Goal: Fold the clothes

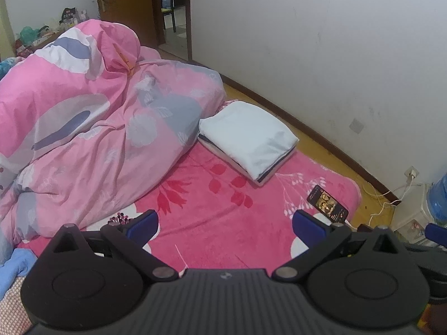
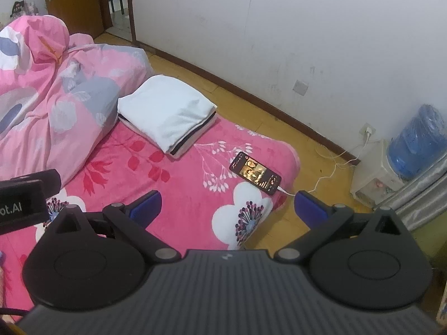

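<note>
Left tongs (image 1: 225,223) and right tongs (image 2: 227,205) stood apart, empty, above pink blanket (image 1: 218,223). Folded stack (image 1: 247,136) complete. Advice: fetch blue garment (image 1: 15,265), spread flat before folding.

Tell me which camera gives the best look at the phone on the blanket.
The right wrist view: the phone lies whole and unobstructed, lit screen up, with its white cable plugged in. In the left wrist view the phone is smaller, and the left hand-held gripper covers its near end.
</note>
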`<state>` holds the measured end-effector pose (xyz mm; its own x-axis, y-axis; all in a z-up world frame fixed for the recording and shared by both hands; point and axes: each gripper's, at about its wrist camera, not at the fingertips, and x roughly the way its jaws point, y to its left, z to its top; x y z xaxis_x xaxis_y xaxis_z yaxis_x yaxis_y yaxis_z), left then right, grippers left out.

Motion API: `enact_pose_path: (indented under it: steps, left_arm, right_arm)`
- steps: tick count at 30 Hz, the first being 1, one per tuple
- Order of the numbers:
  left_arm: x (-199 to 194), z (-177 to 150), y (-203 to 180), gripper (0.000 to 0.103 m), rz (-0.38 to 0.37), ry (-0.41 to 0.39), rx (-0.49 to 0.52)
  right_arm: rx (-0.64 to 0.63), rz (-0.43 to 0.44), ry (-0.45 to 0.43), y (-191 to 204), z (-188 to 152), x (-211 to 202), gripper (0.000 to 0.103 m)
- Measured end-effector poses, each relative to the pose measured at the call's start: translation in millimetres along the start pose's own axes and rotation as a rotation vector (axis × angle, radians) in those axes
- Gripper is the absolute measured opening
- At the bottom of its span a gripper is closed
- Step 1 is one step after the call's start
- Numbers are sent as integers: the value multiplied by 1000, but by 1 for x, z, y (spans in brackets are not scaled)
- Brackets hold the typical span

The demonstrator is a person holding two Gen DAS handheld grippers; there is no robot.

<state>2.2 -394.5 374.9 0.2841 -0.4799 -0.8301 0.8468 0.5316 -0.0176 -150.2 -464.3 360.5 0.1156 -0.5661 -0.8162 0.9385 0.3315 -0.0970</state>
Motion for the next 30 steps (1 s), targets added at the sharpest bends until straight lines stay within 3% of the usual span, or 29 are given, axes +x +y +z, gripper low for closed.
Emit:
enact_pose_path:
  steps: [30]
  left_arm:
    - [10, 0, 5, 103, 9, 16, 5]
  right_arm:
    - [-13, -11, 1, 3, -1, -1, 102]
